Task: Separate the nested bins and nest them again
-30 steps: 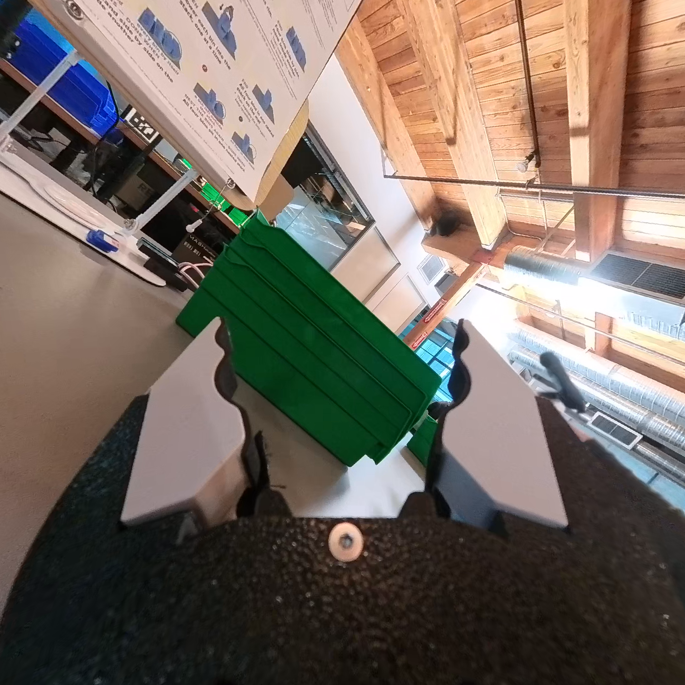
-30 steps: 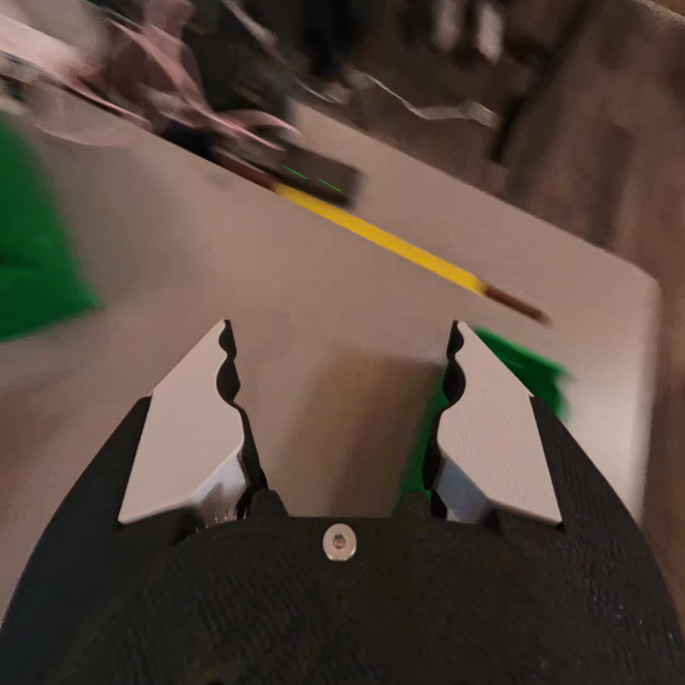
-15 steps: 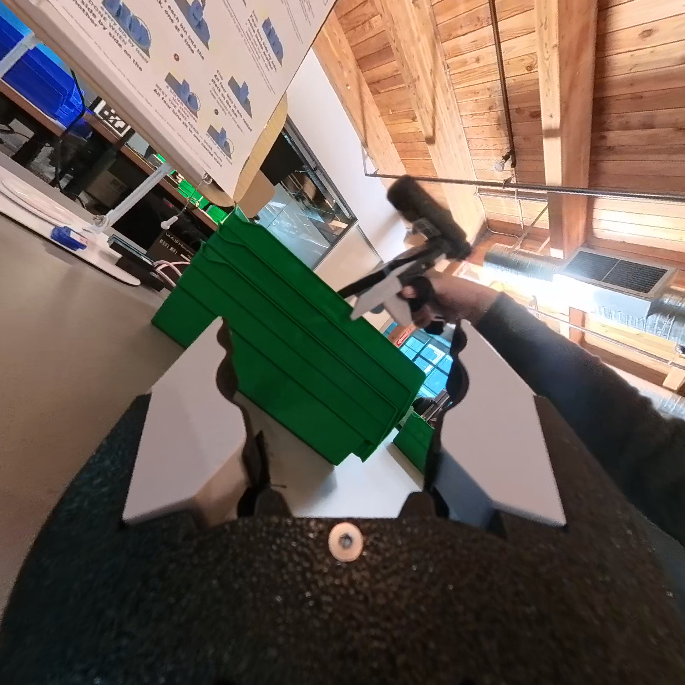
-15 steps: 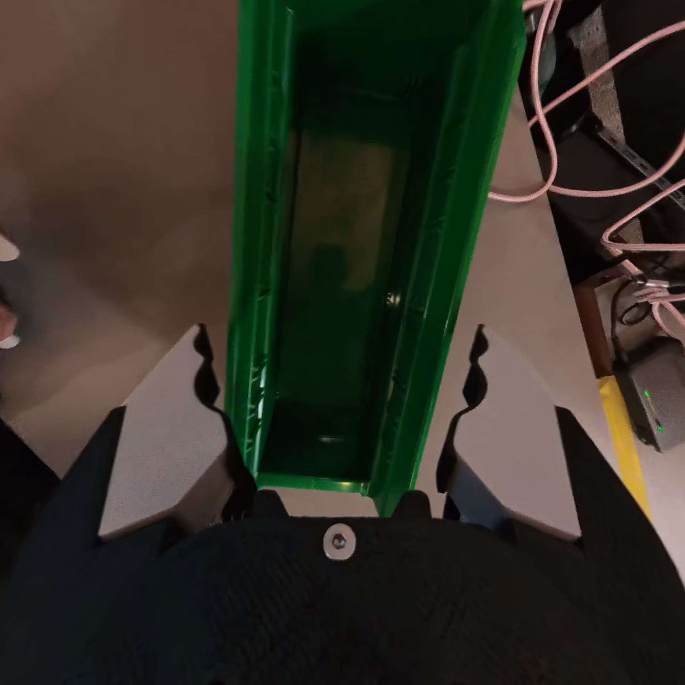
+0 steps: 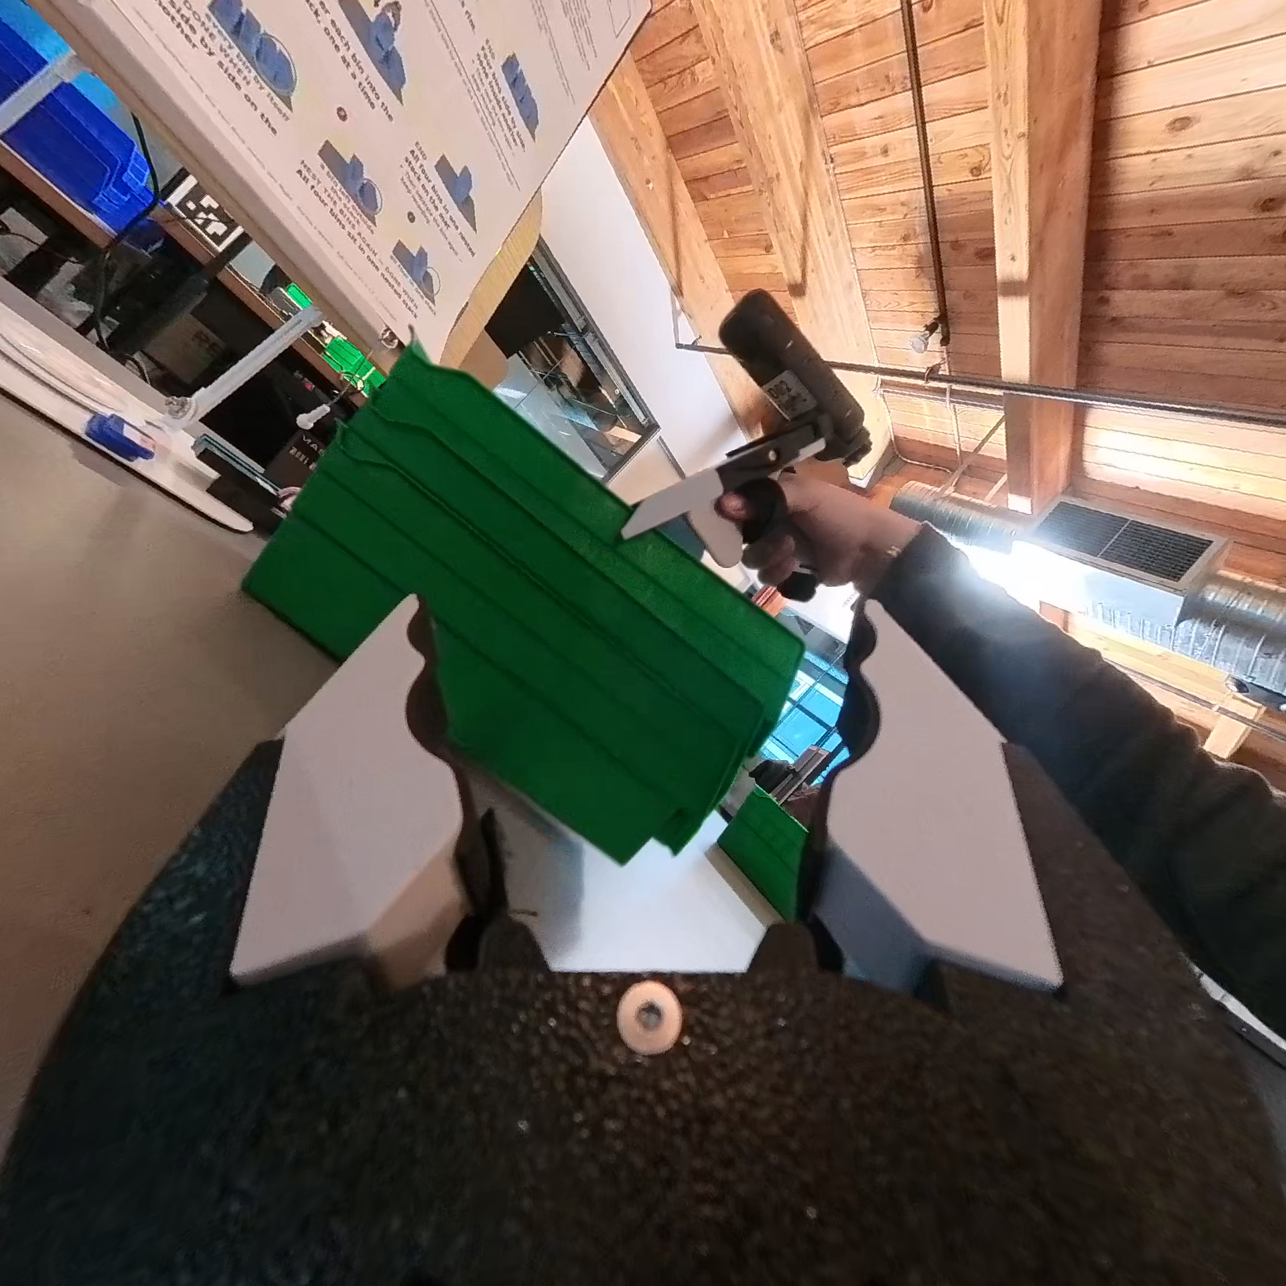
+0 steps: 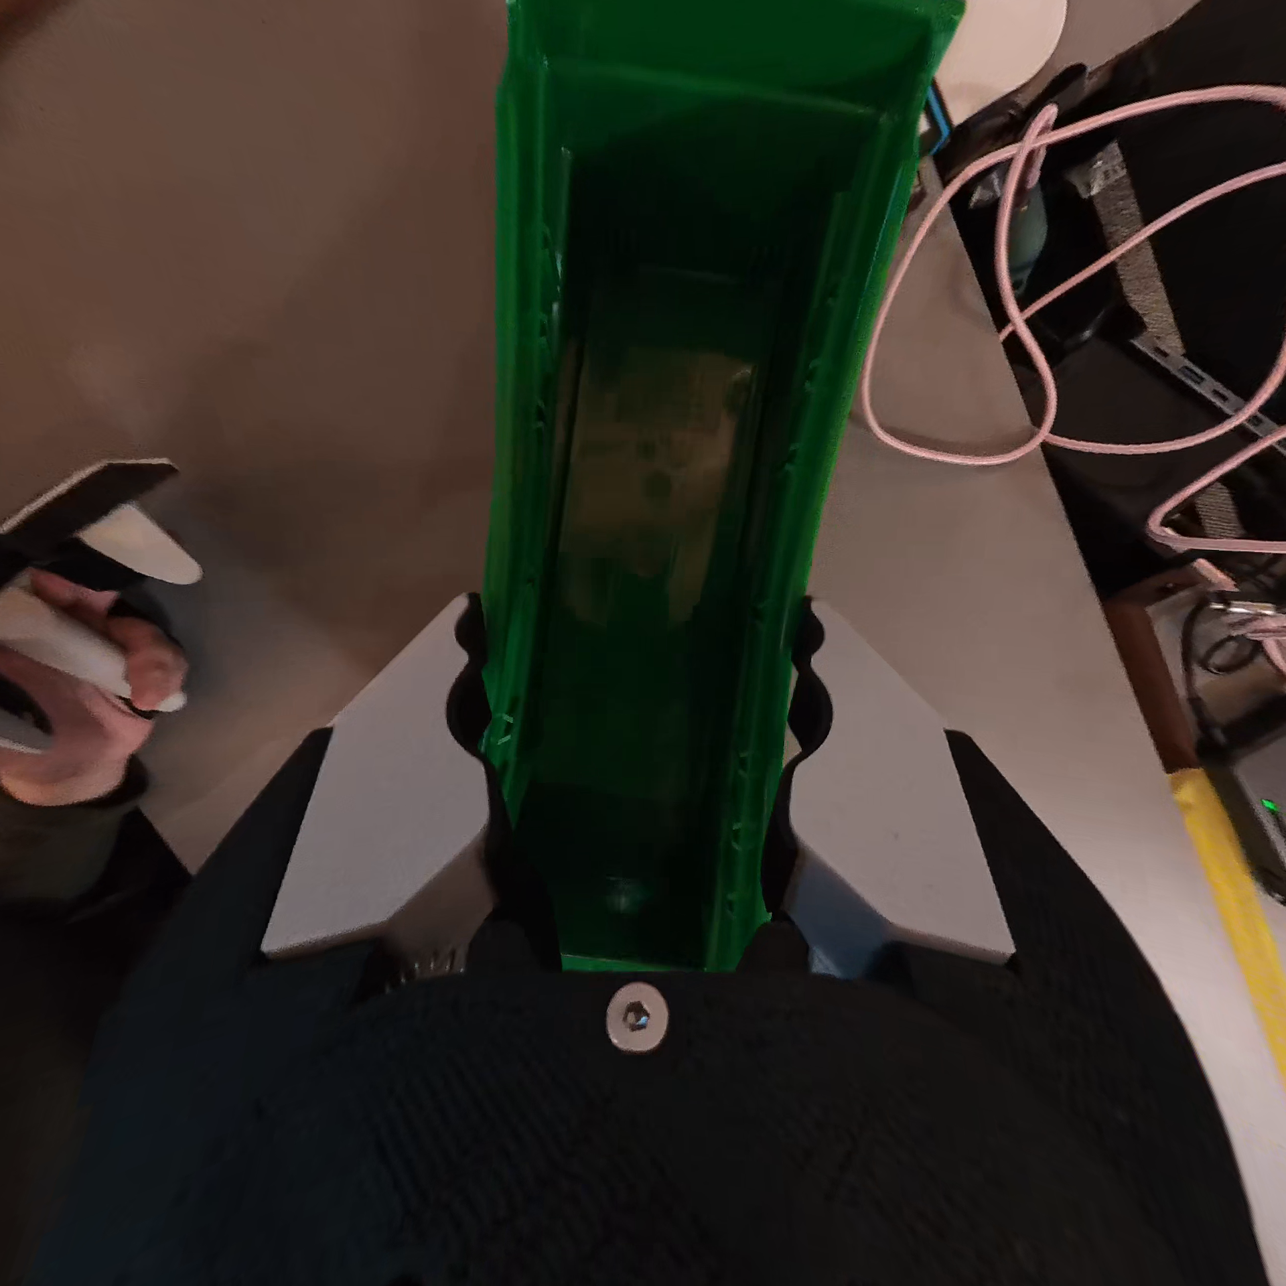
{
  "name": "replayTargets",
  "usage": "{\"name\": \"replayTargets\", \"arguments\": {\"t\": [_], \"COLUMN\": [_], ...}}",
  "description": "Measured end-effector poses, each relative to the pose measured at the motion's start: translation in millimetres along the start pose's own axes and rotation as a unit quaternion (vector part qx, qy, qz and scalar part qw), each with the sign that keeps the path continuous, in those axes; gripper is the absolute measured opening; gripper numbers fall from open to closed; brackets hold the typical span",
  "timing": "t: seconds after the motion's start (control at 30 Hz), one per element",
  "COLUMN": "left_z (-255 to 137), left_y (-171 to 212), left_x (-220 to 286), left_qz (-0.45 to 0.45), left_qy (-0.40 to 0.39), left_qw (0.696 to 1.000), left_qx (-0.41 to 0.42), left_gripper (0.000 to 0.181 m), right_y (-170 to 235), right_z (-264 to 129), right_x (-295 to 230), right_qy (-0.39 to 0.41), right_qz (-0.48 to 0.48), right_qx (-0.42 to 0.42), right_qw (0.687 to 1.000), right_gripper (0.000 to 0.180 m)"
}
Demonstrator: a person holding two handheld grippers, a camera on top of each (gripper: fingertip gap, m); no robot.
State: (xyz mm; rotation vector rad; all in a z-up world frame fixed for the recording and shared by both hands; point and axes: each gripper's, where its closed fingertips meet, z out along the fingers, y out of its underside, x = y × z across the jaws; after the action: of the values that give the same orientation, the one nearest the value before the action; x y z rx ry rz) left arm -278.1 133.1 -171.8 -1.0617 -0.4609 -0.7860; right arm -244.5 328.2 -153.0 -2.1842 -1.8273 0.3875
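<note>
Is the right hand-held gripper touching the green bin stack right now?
Touching. The right wrist view shows the right hand-held gripper straddling the top green bin, both fingers pressed against its side walls with no gap visible.

Nested bins (image 5: 557, 626) on table (image 5: 104, 626), right hand-held gripper (image 6: 637, 696) above them.

A workshop-like lab: exposed timber ceiling (image 5: 870, 174), metal ducting (image 5: 1218, 612), instruction poster (image 5: 390, 125), cables (image 6: 1044, 313) beside the bench.
</note>
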Motion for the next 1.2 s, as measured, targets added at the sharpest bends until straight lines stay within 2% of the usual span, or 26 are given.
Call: {"name": "replayTargets", "arguments": {"t": [0.2, 0.37, 0.5, 0.63, 0.77, 1.0, 1.13, 1.2], "left_z": [0.2, -1.2, 0.1, 1.4, 3.3, 7.3, 10.1, 11.2], "left_y": [0.9, 0.4, 5.1, 5.2, 3.8, 6.9, 12.5, 15.1], "left_x": [0.1, 1.4, -1.3, -1.3, -0.6, 0.5, 0.2, -0.5], "left_qz": [0.002, 0.001, -0.001, 0.016, 0.025, 0.027, 0.04, 0.049], "left_qy": [-0.002, 0.001, -0.009, -0.017, -0.02, -0.017, -0.023, -0.029], "left_qw": [1.0, 1.0, 1.0, 1.0, 0.999, 0.999, 0.999, 0.998], "left_qx": [-0.002, 0.002, -0.008, -0.006, 0.0, -0.009, -0.024, -0.031], "left_gripper": [0.114, 0.115, 0.105, 0.109, 0.117, 0.119, 0.12, 0.122], "right_y": [-17.6, -10.1, 40.1, 125.8, 215.9, 353.5, 393.2, 395.5], "right_z": [-26.2, -87.8, -146.1, -176.5, -173.5, -113.1, -86.0, -84.4], "right_x": [-4.9, 16.9, 64.1, 119.8, 160.8, 182.9, 184.4, 187.1], "right_qy": [0.011, 0.042, 0.085, 0.132, 0.171, 0.219, 0.223, 0.229], "right_qz": [-0.011, 0.012, 0.08, 0.182, 0.279, 0.376, 0.391, 0.388], "right_qx": [0.04, 0.092, 0.118, 0.111, 0.102, 0.07, 0.082, 0.113], "right_qw": [0.999, 0.995, 0.986, 0.968, 0.94, 0.898, 0.889, 0.886], "right_gripper": [0.09, 0.09, 0.091, 0.092, 0.093, 0.093, 0.101, 0.107]}}
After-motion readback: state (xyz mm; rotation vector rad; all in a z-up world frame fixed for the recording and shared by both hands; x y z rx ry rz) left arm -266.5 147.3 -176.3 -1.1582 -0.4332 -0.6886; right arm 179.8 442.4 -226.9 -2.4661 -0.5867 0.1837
